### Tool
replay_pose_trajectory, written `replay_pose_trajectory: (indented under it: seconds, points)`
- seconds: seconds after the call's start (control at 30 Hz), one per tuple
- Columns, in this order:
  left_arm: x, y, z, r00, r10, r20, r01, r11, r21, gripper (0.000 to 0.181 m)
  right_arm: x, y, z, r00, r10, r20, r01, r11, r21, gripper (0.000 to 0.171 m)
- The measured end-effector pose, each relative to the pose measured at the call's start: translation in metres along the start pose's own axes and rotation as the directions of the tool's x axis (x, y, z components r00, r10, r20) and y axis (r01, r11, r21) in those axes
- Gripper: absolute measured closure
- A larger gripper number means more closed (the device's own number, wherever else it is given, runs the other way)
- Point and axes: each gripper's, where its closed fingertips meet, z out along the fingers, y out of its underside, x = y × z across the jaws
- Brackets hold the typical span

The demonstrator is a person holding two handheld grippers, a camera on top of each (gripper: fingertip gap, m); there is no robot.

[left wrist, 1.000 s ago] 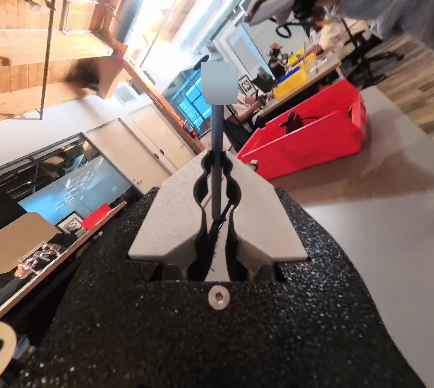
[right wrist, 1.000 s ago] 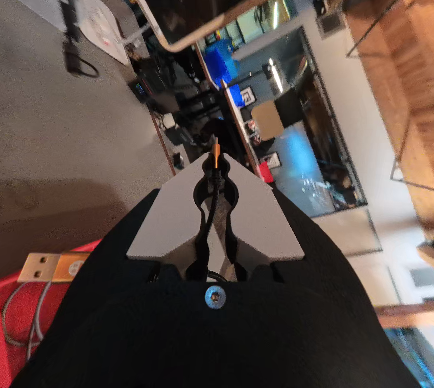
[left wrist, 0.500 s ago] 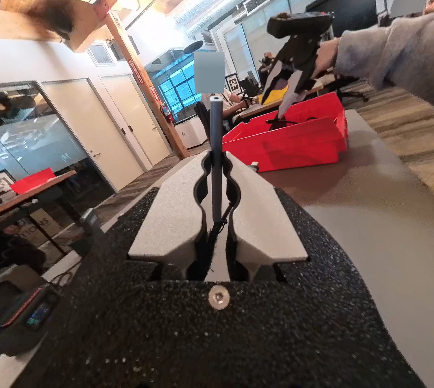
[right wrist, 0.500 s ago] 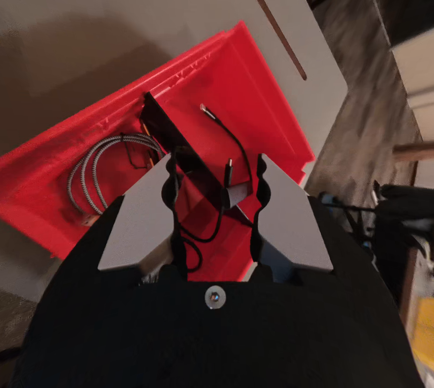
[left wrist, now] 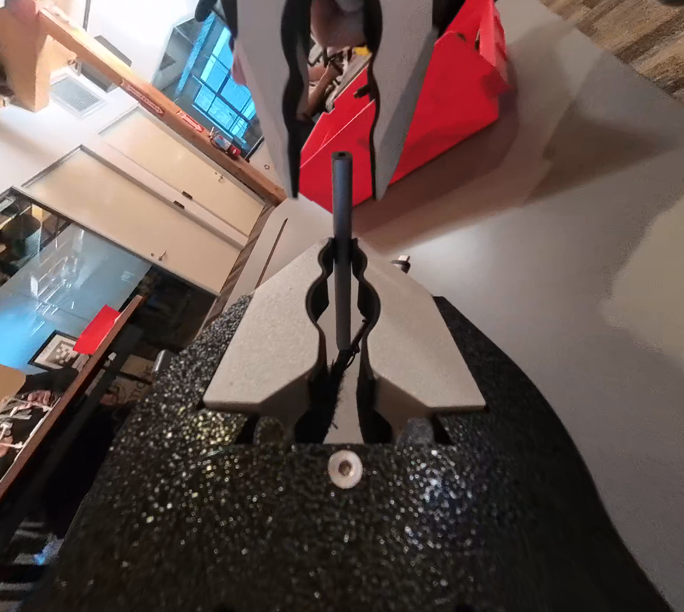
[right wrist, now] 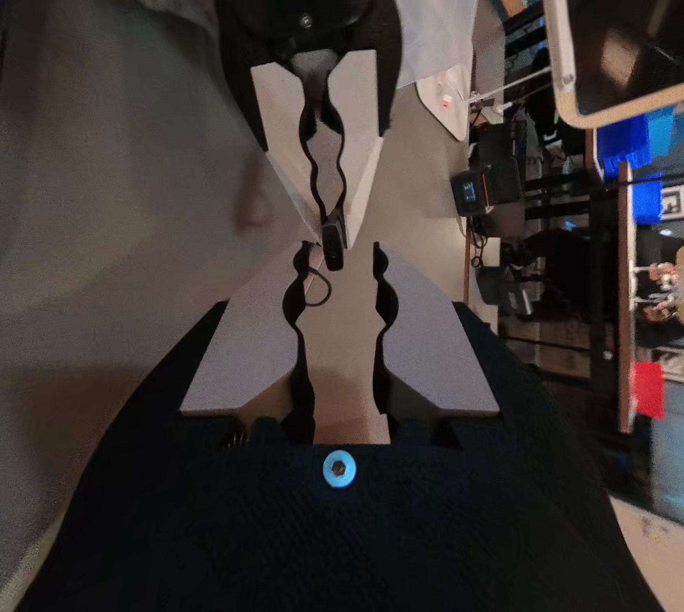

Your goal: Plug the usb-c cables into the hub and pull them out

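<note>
My left gripper [left wrist: 342, 242] is shut on the hub [left wrist: 340, 209], a thin grey slab seen edge-on that sticks out past its fingertips. My right gripper [left wrist: 337, 194] comes in from the top, open and empty, with the hub's tip between its fingers without touching. In the right wrist view my right gripper [right wrist: 340, 246] is open, facing the left gripper [right wrist: 333, 235], which holds the dark hub [right wrist: 333, 253]. A thin black cable [right wrist: 320, 292] loops below the hub. No usb-c cable is in either gripper.
A red bin [left wrist: 425, 112] stands on the grey table [left wrist: 536, 298] behind the grippers. A black device with a small screen [right wrist: 481, 190] sits beyond the table edge. Office desks and shelves fill the background. Less than 4 cm separates the two grippers' tips.
My right gripper held an orange-tipped cable, opened over the red bin and let it go, then swung over to face the left gripper. The left gripper kept hold of the hub.
</note>
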Motion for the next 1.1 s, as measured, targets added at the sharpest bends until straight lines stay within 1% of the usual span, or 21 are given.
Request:
replay_pose_trajectory:
  seconds: [0.03, 0.07, 0.1, 0.17, 0.23, 0.27, 0.33, 0.37, 0.47, 0.53, 0.57, 0.6, 0.63, 0.7, 0.8, 0.9, 1.0, 1.1]
  points:
    - [0.0, -0.002, 0.0, 1.0, 0.002, 0.0, -0.002, 1.0, 0.009, 0.175, -0.002, 0.0, 0.003, 0.999, -0.033, 0.008, 0.033, 0.999, -0.006, 0.143]
    - [0.0, -0.003, -0.001, 1.0, 0.002, 0.003, -0.002, 1.0, 0.015, 0.175, -0.004, -0.002, 0.005, 0.999, -0.047, 0.017, 0.047, 0.999, 0.001, 0.158]
    - [-0.001, -0.004, -0.002, 1.0, 0.001, 0.002, -0.001, 1.0, 0.019, 0.175, -0.002, -0.003, 0.005, 0.999, -0.053, 0.006, 0.053, 0.998, 0.019, 0.163]
    - [0.001, -0.005, -0.001, 1.0, -0.011, -0.009, 0.011, 1.0, 0.027, 0.174, -0.004, -0.002, 0.004, 0.998, -0.065, 0.016, 0.065, 0.998, 0.022, 0.163]
    - [-0.001, -0.011, 0.001, 1.0, -0.021, 0.022, 0.019, 0.998, 0.061, 0.174, -0.001, 0.003, -0.004, 0.998, -0.068, -0.004, 0.068, 0.998, 0.001, 0.163]
    - [-0.004, -0.014, 0.0, 0.999, -0.027, 0.045, 0.023, 0.996, 0.081, 0.168, 0.006, 0.011, -0.012, 0.997, -0.062, -0.035, 0.061, 0.997, -0.039, 0.163]
    - [-0.009, -0.012, -0.002, 0.996, -0.046, 0.071, 0.041, 0.996, 0.08, 0.151, 0.033, 0.033, -0.041, 0.988, -0.026, -0.155, 0.01, 0.995, -0.103, 0.163]
    - [-0.015, -0.01, -0.004, 0.993, -0.054, 0.104, 0.046, 0.996, 0.078, 0.142, 0.05, 0.046, -0.062, 0.973, 0.009, -0.233, -0.038, 0.992, -0.12, 0.163]
    - [-0.034, -0.007, -0.014, 0.978, -0.055, 0.199, 0.039, 0.996, 0.082, 0.141, 0.099, 0.105, -0.136, 0.875, 0.133, -0.466, -0.235, 0.957, -0.169, 0.163]
    - [-0.04, -0.006, -0.017, 0.972, -0.066, 0.225, 0.049, 0.996, 0.081, 0.14, 0.113, 0.159, -0.176, 0.816, 0.192, -0.545, -0.383, 0.886, -0.262, 0.163]
    - [-0.041, -0.005, -0.017, 0.971, -0.071, 0.228, 0.055, 0.995, 0.078, 0.139, 0.115, 0.187, -0.189, 0.801, 0.205, -0.563, -0.441, 0.838, -0.322, 0.163]
    - [-0.042, -0.004, -0.017, 0.97, -0.074, 0.233, 0.058, 0.996, 0.073, 0.139, 0.112, 0.212, -0.196, 0.803, 0.229, -0.551, -0.488, 0.783, -0.386, 0.163]
    - [-0.042, -0.002, -0.016, 0.969, -0.073, 0.238, 0.06, 0.996, 0.062, 0.139, 0.109, 0.236, -0.198, 0.808, 0.251, -0.532, -0.52, 0.728, -0.446, 0.163]
    - [-0.04, 0.006, -0.012, 0.971, -0.076, 0.228, 0.069, 0.997, 0.038, 0.139, 0.099, 0.272, -0.189, 0.84, 0.28, -0.464, -0.523, 0.646, -0.556, 0.163]
    - [-0.037, 0.022, -0.008, 0.972, -0.092, 0.217, 0.094, 0.996, 0.0, 0.14, 0.08, 0.306, -0.16, 0.878, 0.34, -0.336, -0.476, 0.562, -0.676, 0.163]
    - [-0.037, 0.036, -0.005, 0.972, -0.091, 0.218, 0.103, 0.994, -0.047, 0.138, 0.08, 0.31, -0.131, 0.873, 0.395, -0.286, -0.476, 0.566, -0.673, 0.161]
    - [-0.036, 0.044, -0.004, 0.973, -0.09, 0.214, 0.108, 0.991, -0.075, 0.138, 0.078, 0.302, -0.1, 0.833, 0.504, -0.228, -0.524, 0.587, -0.617, 0.155]
    - [-0.035, 0.049, -0.002, 0.975, -0.083, 0.205, 0.105, 0.99, -0.098, 0.138, 0.063, 0.304, -0.072, 0.781, 0.605, -0.154, -0.56, 0.571, -0.6, 0.148]
